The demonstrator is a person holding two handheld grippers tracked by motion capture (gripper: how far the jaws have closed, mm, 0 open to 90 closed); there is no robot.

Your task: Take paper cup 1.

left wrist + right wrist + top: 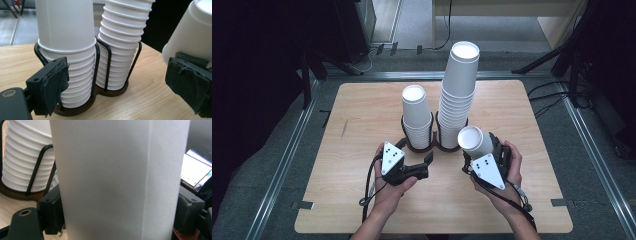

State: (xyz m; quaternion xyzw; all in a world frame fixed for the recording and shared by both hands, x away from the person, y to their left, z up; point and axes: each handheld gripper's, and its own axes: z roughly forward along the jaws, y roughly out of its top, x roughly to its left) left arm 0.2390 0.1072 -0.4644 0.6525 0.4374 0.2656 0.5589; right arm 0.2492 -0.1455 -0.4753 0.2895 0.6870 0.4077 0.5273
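Note:
Two stacks of upturned white paper cups stand in a black wire holder (435, 146) at the table's middle: a shorter left stack (416, 116) and a taller, leaning right stack (458, 90). My right gripper (479, 150) is shut on a single white cup (473, 140), held tilted just right of the holder; in the right gripper view that cup (117, 177) sits between both jaws. My left gripper (416, 151) is open at the foot of the left stack (67, 55), with nothing between its jaws. The right stack (122, 47) and the held cup (192, 32) lie beyond it.
The wooden table (362, 115) has bare room left, right and in front of the holder. Dark stands and cables lie on the floor past the table's far edge. A lit screen (195, 168) is off to the right in the right gripper view.

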